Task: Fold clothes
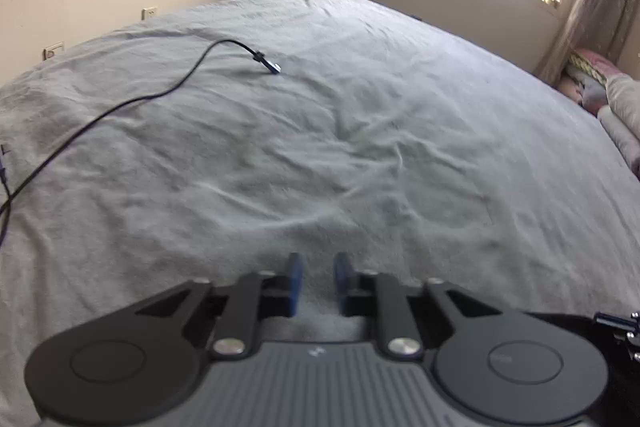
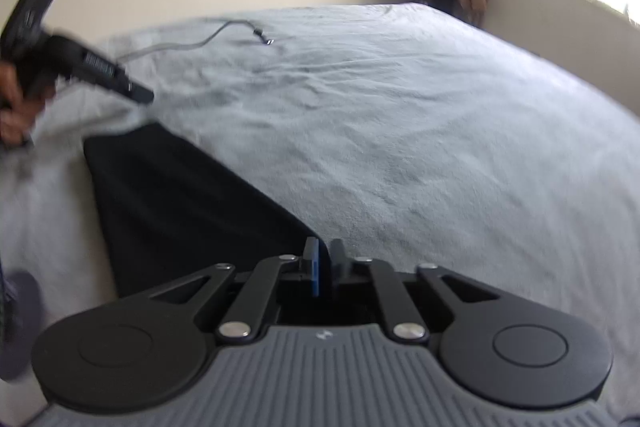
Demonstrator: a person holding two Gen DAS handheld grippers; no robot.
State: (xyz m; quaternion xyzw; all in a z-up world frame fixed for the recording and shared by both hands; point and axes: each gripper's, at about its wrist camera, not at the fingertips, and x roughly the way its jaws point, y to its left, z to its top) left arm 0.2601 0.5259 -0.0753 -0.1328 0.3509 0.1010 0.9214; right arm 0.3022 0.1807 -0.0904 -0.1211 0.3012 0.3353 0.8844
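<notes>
1. Black garment (image 2: 184,203) flat near left edge of bed (image 2: 440,131), corner between nearly closed right gripper (image 2: 324,259) jaws; real clamp unclear.
2. Left gripper (image 1: 318,267) parted, empty.
3. Probably mid-fold; next needs second corner held.

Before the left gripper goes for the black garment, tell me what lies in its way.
Nothing visible does. In the right wrist view the left gripper hangs just past the far corner of the black garment, with only bare bedspread between. The cable lies farther back, clear of that path.
</notes>
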